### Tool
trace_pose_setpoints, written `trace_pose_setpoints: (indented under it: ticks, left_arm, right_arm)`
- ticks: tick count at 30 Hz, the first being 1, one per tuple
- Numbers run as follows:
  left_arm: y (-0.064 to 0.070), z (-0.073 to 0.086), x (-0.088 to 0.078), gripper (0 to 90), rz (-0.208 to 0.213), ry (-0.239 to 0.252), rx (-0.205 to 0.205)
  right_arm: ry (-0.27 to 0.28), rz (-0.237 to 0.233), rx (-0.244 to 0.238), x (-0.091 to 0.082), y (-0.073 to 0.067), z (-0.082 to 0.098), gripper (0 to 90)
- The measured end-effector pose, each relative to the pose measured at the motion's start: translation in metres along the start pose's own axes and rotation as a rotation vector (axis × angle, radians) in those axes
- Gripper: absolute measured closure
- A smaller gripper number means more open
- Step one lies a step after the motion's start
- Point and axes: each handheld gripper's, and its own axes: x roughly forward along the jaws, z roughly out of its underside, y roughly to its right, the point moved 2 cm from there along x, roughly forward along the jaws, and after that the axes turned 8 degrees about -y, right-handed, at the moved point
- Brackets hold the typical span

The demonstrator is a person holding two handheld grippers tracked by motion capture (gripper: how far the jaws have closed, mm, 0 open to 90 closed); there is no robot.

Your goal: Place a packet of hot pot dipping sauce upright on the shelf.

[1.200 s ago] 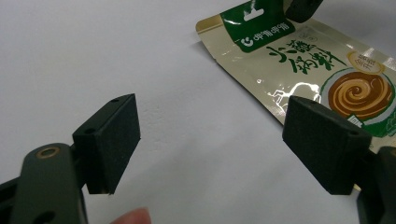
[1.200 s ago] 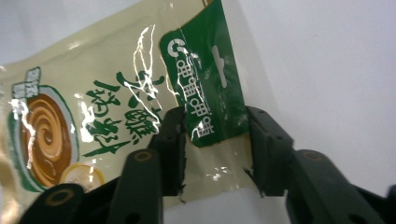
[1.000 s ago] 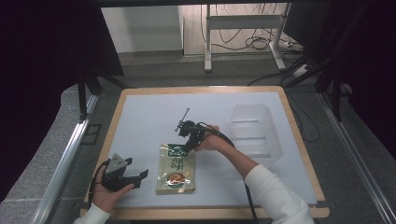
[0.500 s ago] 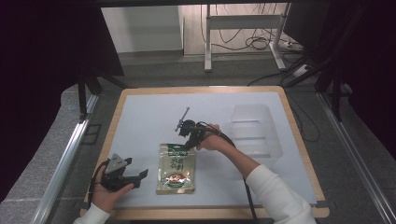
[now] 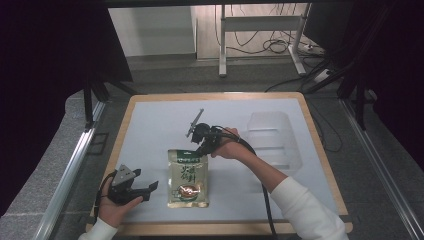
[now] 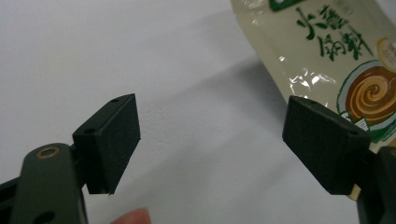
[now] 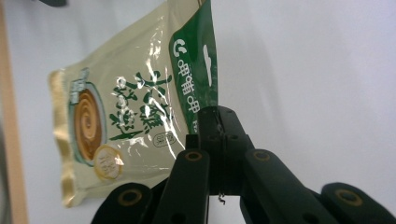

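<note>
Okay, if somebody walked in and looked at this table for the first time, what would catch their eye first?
Most likely the glossy cream-and-green foil pouch lying near the middle front of the white table. The right gripper has its black jaws shut on the pouch's green top edge. Next, the left gripper rests wide open on the table just left of the pouch, and a clear plastic container sits empty toward the table's right side.

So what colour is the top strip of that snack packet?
Green strip with white writing on the packet, clearest in the right gripper view.

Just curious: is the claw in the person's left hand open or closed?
Open. The left gripper has its jaws standing wide apart with bare table between them, beside the food pouch.
</note>
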Motion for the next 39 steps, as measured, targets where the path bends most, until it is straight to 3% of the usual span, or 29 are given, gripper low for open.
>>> trace_pose_setpoints:
  ticks: [9,19,26,39]
  left_arm:
    - [0.001,0.0,0.001,19.1,0.002,-0.001,-0.003]
    - [0.001,0.0,0.003,19.1,0.008,-0.01,-0.001]
    - [-0.001,0.001,0.004,19.1,0.014,-0.015,-0.007]
    - [0.0,0.001,0.005,19.0,0.022,-0.026,-0.01]
  right_arm:
    - [0.062,0.053,-0.059,-0.045,-0.019,-0.003,89.8]
    - [0.074,0.111,-0.117,-0.08,-0.032,-0.008,90.0]
    - [0.064,0.151,-0.127,-0.095,-0.028,-0.008,90.0]
    - [0.098,0.21,-0.081,-0.129,-0.015,0.0,90.0]
